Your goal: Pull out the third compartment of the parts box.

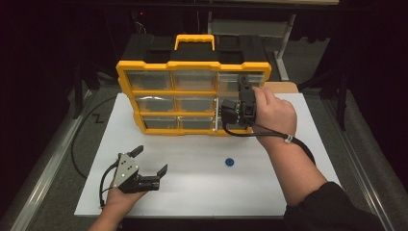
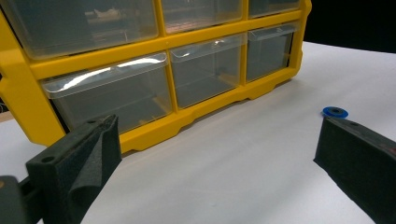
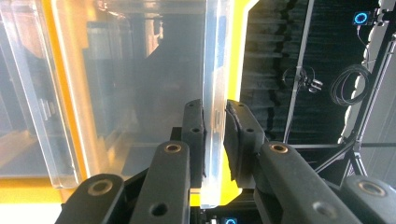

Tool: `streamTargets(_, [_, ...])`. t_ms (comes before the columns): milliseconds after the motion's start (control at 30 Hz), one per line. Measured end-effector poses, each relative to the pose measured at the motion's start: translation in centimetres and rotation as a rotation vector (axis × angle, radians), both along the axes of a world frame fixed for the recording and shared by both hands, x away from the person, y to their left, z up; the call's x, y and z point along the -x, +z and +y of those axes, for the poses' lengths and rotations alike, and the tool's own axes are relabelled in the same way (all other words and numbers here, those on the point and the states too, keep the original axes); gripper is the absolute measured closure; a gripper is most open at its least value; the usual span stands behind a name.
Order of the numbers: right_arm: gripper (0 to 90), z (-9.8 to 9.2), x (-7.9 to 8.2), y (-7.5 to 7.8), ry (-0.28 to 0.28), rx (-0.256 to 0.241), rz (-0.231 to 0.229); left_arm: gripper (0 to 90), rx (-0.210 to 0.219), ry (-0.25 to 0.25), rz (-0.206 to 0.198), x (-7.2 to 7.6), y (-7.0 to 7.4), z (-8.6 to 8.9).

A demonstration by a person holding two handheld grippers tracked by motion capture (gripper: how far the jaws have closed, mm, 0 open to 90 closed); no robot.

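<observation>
A yellow organizer [image 1: 192,65] with clear drawers stands upright on the white board [image 1: 192,192]. My right gripper [image 1: 225,113] is at its right column, about mid height. In the right gripper view, my right gripper [image 3: 215,135] is shut on the thin clear front lip of a drawer [image 3: 215,70]. My left gripper [image 1: 151,160] rests low at the front left, open and with nothing between its jaws. From the left gripper view, my left gripper [image 2: 215,163] faces the organizer's bottom row [image 2: 140,49]. A small blue disc [image 1: 229,161] lies on the board, just beyond the right fingertip [image 2: 355,149].
The organizer has a black top with a yellow carry handle [image 1: 194,41]. A black cable [image 1: 77,144] loops off the board's left side. A metal rail [image 1: 43,178] runs along the left edge. Dark stands and coiled cables [image 3: 348,84] hang beyond the organizer.
</observation>
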State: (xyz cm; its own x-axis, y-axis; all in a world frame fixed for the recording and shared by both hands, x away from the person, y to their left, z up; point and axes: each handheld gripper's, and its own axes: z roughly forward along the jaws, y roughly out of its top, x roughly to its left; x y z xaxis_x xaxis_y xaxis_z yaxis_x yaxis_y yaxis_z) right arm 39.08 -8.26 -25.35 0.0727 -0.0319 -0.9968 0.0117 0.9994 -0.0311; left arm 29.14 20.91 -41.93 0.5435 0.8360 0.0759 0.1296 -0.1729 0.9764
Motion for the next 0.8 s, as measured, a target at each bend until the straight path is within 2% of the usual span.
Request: streamTargets(800, [81.1,-0.2,2.6,0.0,0.007,-0.006,0.006,1.0,0.004,0.005,-0.007,0.1,0.1,0.0])
